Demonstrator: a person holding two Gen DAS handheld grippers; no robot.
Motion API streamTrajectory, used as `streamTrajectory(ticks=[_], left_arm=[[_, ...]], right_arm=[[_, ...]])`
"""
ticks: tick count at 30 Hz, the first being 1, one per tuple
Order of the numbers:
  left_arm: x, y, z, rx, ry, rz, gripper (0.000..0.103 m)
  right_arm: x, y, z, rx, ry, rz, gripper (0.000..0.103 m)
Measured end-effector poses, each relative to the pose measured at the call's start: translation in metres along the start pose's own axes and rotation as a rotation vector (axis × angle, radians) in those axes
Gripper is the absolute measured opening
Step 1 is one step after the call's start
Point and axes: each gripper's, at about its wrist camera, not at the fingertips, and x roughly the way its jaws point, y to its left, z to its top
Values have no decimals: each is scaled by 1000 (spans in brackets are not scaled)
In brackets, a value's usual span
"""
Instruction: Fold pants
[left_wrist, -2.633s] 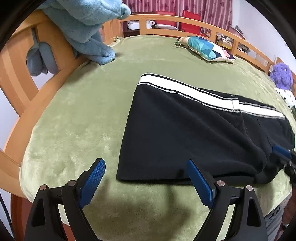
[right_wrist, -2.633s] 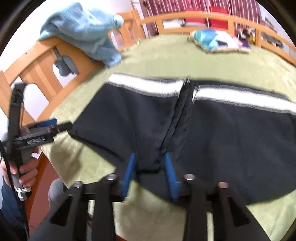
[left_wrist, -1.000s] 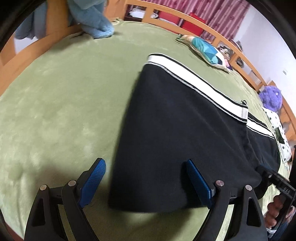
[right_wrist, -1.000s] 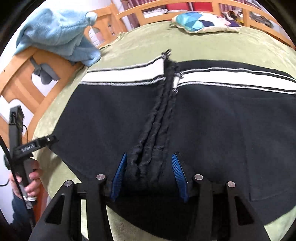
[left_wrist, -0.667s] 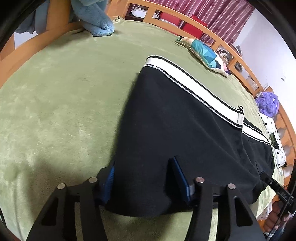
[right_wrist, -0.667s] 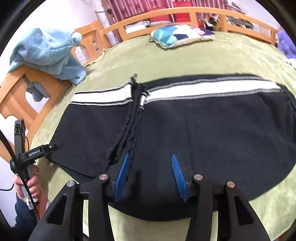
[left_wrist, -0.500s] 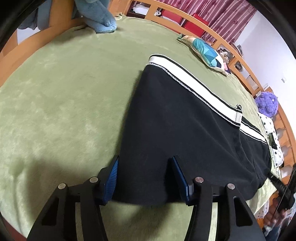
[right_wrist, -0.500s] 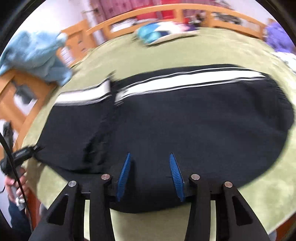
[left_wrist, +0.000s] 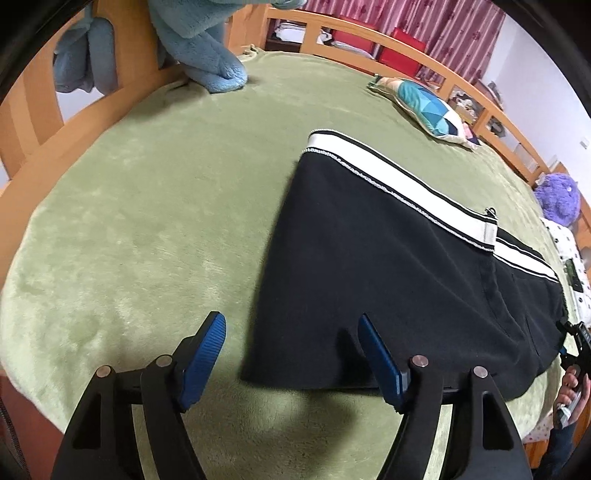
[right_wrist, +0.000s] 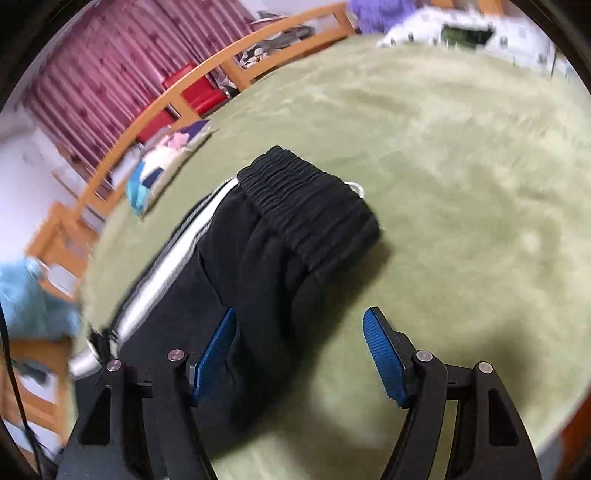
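One pair of black fleece pants with a white side stripe (left_wrist: 388, 273) lies flat on a green plush bedspread (left_wrist: 147, 221); the left gripper (left_wrist: 291, 350), jaws opening, hovers over the pants' near corner without pinching it; the right gripper (right_wrist: 299, 350), jaws also opening, holds nothing above the ribbed waistband end; one patterned cushion (left_wrist: 424, 107) lies beyond; one blue fleece blanket (left_wrist: 199, 44) drapes the wooden bed rail (left_wrist: 74, 122).

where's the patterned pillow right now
In the left wrist view the patterned pillow lies on the green blanket at the far side of the bed, by the wooden rail, beyond the white stripe of the black pants.
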Motion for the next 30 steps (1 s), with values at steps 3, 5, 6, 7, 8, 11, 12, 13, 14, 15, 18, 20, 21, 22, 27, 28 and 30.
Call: streamTrajectory(ticks=[3,5,6,7,8,11,12,13,14,15,18,20,21,22,27,28,30], left_arm=[[-4,-5,1,-21,1,15,73],[-6,-8,2,-38,0,10,72],[-6,-10,3,-45,0,9,72],[-7,-11,2,-48,-1,6,72],[-8,-12,2,-54,-2,0,72],[-12,-15,2,-52,-5,-1,73],[-14,-15,1,-49,-8,1,73],[-16,-15,1,-44,-13,4,72],[-21,-13,0,-35,-19,18,72],[-24,-12,-2,-31,-22,29,72],[-35,-4,-6,-7,-53,66,73],[-42,7,-9,-6,-65,91,72],[-44,11,-10,-8,-66,96,72],[-47,17,-11,-12,-70,101,72],[-67,59,-19,-59,-93,133,73],[-70,64,-21,-68,-96,140,73],[-77,83,-25,-97,-102,158,73]], right_arm=[[29,-8,11,65,32,69,71],[40,-11,19,79,18,113,73],[41,-13,22,79,18,121,74],[44,-12,23,80,19,128,75],[47,-12,26,83,18,127,70],[49,-13,29,95,18,131,45],[43,-11,29,100,11,133,43],[34,-4,28,85,-10,129,41],[20,16,29,21,-48,104,40],[11,32,30,-22,-70,82,40],[-26,104,30,-174,-141,75,40],[-46,163,22,-313,-181,48,39],[-53,194,15,-385,-194,37,39],[-58,222,6,-448,-203,32,39],[-65,367,-75,-738,-217,67,39],[-62,391,-93,-779,-208,88,39],[-51,440,-139,-843,-151,159,38]])
